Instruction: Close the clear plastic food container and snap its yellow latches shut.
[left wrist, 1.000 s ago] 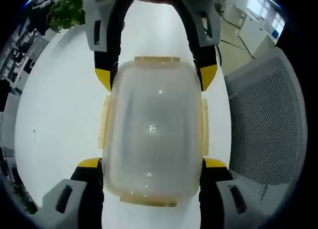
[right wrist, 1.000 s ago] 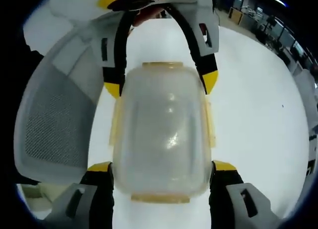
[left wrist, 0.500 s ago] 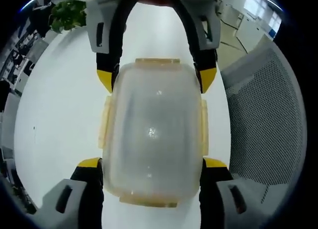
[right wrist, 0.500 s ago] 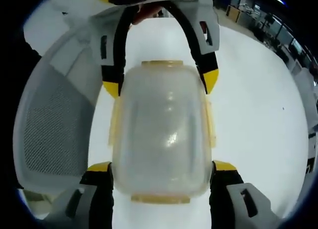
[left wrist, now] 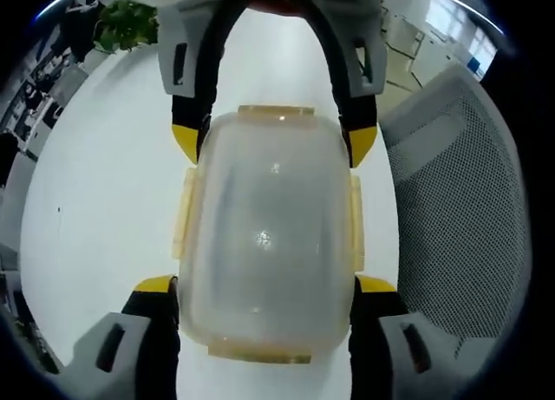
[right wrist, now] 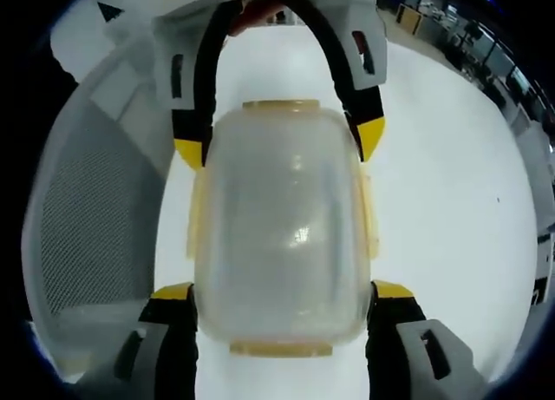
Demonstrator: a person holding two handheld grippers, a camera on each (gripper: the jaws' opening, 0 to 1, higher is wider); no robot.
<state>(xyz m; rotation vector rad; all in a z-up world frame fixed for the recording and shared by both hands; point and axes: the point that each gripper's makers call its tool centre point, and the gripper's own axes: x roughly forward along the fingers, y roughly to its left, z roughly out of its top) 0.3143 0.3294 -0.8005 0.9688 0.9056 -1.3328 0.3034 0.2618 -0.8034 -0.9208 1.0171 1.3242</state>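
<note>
Grippers brace both ends of the clear container on the white desk.

Left gripper view: left gripper [left wrist: 265, 287] straddles the near end of the container [left wrist: 267, 244], jaws parted against its sides, grasping it as far as can be judged; the right gripper [left wrist: 269, 144] brackets the far end. Yellow latches [left wrist: 184, 213] lie along the edges; a mesh chair [left wrist: 460, 200] stands right.
Right gripper view: right gripper [right wrist: 282, 291] likewise holds the container [right wrist: 282, 226] on the desk [right wrist: 451, 183]. Judged step: lid seated, latching pending; next, press each latch down. Whether any latch is engaged cannot be made out.
</note>
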